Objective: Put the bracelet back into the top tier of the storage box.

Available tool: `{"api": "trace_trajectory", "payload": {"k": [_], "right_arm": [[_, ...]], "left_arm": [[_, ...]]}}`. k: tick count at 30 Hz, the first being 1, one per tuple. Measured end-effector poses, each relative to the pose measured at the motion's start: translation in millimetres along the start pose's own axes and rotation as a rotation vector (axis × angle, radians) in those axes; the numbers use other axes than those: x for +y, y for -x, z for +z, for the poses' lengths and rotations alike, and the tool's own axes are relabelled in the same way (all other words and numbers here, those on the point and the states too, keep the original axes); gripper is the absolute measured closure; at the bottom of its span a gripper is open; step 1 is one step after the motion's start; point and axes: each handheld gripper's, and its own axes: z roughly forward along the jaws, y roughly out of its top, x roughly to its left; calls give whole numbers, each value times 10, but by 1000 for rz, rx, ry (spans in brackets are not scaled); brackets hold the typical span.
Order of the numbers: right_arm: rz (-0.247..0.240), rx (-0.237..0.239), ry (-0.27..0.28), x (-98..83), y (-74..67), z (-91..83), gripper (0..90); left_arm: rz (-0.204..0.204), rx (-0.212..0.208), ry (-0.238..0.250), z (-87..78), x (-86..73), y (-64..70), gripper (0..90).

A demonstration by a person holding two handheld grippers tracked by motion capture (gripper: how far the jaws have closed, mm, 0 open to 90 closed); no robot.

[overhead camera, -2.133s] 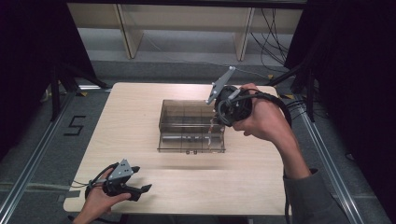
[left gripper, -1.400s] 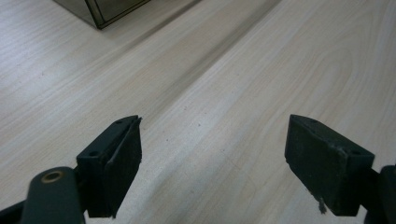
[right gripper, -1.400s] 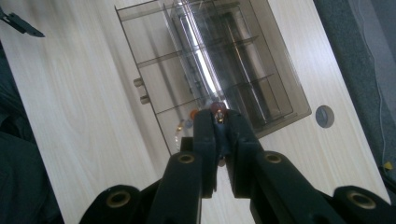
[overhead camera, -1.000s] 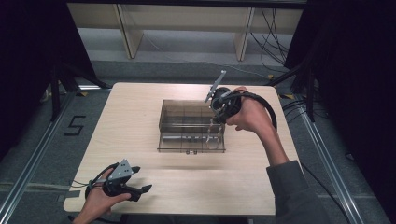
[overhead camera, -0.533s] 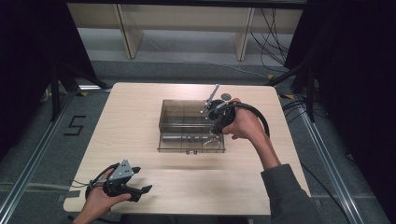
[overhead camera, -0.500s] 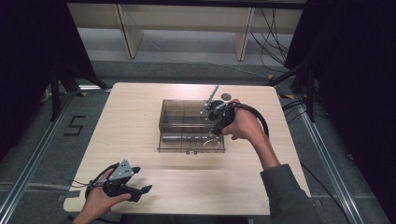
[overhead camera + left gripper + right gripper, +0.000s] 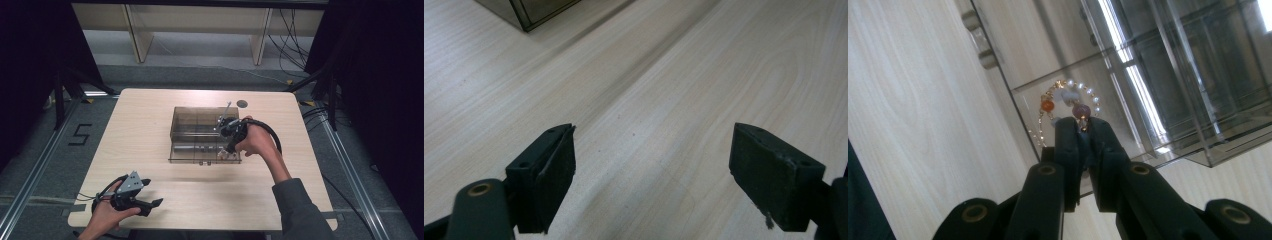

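One beaded bracelet (image 7: 1068, 102): pearls, orange and purple beads.

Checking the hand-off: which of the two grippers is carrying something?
The right gripper, shut on a beaded bracelet over the clear compartment box. The left gripper stands open above bare table.

In the high view the beaded bracelet (image 7: 223, 153) is too small to make out bead by bead. In the right gripper view its lower part is hidden behind the right gripper (image 7: 1083, 131) and its black fingers (image 7: 1068, 150). The clear box (image 7: 526, 9) is cut off by the top edge of the left gripper view. The person's left hand (image 7: 102, 216) runs off the high view's bottom edge.
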Motion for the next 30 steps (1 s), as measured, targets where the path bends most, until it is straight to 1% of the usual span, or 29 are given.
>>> {"api": "trace_trajectory", "payload": {"k": [1, 4, 5, 6, 7, 8, 9, 10, 11, 12, 13, 14, 15, 16, 18, 19, 20, 21, 22, 23, 24, 25, 26, 27, 28, 30], "right_arm": [[3, 4, -6, -9, 11, 26, 844], [11, 5, -15, -25, 26, 70, 843], [24, 5, -23, -46, 51, 117, 840], [24, 7, -20, -50, 55, 129, 839], [21, 14, -24, -53, 63, 137, 837], [19, 10, -25, -59, 72, 159, 828], [18, 6, -24, -60, 77, 169, 817], [9, -7, -35, -64, 95, 176, 805], [39, 2, -25, -64, 86, 183, 794], [38, -2, -17, -69, 108, 189, 780], [52, -8, -26, -72, 102, 188, 768], [48, -10, -23, -76, 99, 185, 761], [35, -3, -11, -86, 103, 169, 755], [57, -13, -9, -91, 92, 149, 739], [63, -16, 7, -106, 100, 100, 719], [72, -27, 14, -114, 95, 83, 709], [64, -26, 23, -121, 102, 65, 696], [68, -33, 32, -130, 100, 45, 688], [77, -35, 39, -137, 89, 21, 669], [72, -34, 44, -145, 93, 10, 663], [101, -32, 48, -154, 71, -4, 651], [83, -33, 57, -166, 85, -15, 640], [100, -35, 56, -175, 75, -27, 633], [92, -34, 61, -189, 80, -43, 622], [102, -39, 72, -203, 70, -56, 604], [106, -37, 90, -227, 54, -79, 564]], "left_arm": [[9, 2, 3, -2, 2, -2, 187], [9, 1, -3, -8, 10, -7, 187], [11, -3, -6, -5, 4, -7, 187], [-11, -2, 0, 3, -4, 7, 187], [-10, -1, -4, -4, 0, 7, 187], [9, 0, 0, -11, 6, -4, 187], [8, 0, -2, -8, 9, -7, 187], [6, -4, 0, -2, 6, -6, 187], [15, 0, -13, -6, 3, -10, 187], [14, 0, -11, -6, 3, -6, 187], [-32, -9, 10, 10, -4, 23, 187], [-20, -7, 3, 1, 1, 16, 187], [-14, -14, -21, -9, 8, 1, 187], [17, -1, -15, -7, 7, -13, 187], [2, -9, -4, -8, 2, -3, 187], [-11, -5, -3, -8, 0, 5, 187], [-24, -3, 3, 3, -2, 7, 187], [-8, -3, -16, -7, 3, -3, 187], [14, 0, -13, -6, 7, -12, 187], [13, -1, -15, -6, 8, -10, 187], [10, -4, -15, -7, 10, -10, 187], [12, -5, -16, -9, 12, -12, 187], [14, 0, -15, -5, 10, -14, 187], [-12, -7, -3, 4, 5, 5, 187], [-13, -6, -4, 5, 4, 4, 187], [-16, -6, -9, 2, 3, 0, 187]]}}
